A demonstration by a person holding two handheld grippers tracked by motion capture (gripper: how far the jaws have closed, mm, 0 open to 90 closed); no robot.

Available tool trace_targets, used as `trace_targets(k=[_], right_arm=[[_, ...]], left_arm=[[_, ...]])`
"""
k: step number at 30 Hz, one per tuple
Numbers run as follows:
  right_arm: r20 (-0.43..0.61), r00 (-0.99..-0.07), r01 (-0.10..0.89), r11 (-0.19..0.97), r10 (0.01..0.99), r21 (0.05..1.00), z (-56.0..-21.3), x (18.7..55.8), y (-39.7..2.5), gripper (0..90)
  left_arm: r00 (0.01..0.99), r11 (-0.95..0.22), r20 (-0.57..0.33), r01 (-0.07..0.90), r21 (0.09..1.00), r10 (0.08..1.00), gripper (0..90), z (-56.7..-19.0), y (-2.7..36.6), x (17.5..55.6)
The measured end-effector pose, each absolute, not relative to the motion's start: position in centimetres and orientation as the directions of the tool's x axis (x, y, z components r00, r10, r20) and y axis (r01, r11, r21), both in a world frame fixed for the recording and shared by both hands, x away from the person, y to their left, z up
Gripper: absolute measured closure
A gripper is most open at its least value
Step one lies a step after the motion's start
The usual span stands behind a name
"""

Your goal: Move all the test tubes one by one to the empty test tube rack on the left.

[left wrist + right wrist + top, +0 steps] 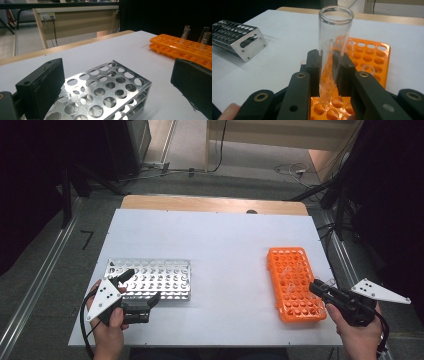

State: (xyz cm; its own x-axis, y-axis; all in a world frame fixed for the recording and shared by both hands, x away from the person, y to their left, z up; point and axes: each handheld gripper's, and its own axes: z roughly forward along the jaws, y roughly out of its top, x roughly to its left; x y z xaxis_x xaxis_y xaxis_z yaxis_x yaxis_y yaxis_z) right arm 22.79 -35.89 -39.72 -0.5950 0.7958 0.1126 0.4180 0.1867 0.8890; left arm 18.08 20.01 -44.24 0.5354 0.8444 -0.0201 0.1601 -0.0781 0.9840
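Your right gripper (327,65) is clamping its jaws on a clear glass test tube (333,42), holding it upright just above the near end of the orange rack (372,56) on the bench (225,245). Your left gripper (141,285) is hovering with jaws spread wide and holding nothing, over the near edge of the metal rack (105,90).

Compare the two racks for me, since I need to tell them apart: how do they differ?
The metal rack is shiny silver; the orange rack is plastic-looking. The metal rack lies crosswise with bare holes; the orange rack runs lengthwise and holds clear tubes. Both sit flat on the white table, each a grid of round holes.
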Motion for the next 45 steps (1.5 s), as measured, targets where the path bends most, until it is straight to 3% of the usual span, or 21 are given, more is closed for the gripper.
trace_targets(k=[14,28,45], right_arm=[[0.105,-0.701,0.367,0.230,0.706,0.901,-38.0,24.1,-31.2,73.8],[0.081,-0.802,0.322,0.314,0.592,0.893,-38.1,25.2,-24.7,73.8],[0.051,-0.873,0.284,0.420,0.485,0.862,-40.1,24.7,-19.1,73.8]], left_arm=[[0.620,-0.063,-0.064,0.180,0.982,0.782,2.4,-42.1,18.3,18.8],[0.712,-0.108,-0.066,0.196,0.975,0.699,6.4,-39.5,12.9,20.8],[0.772,-0.129,-0.109,0.241,0.962,0.627,33.1,-38.4,8.3,21.4]])
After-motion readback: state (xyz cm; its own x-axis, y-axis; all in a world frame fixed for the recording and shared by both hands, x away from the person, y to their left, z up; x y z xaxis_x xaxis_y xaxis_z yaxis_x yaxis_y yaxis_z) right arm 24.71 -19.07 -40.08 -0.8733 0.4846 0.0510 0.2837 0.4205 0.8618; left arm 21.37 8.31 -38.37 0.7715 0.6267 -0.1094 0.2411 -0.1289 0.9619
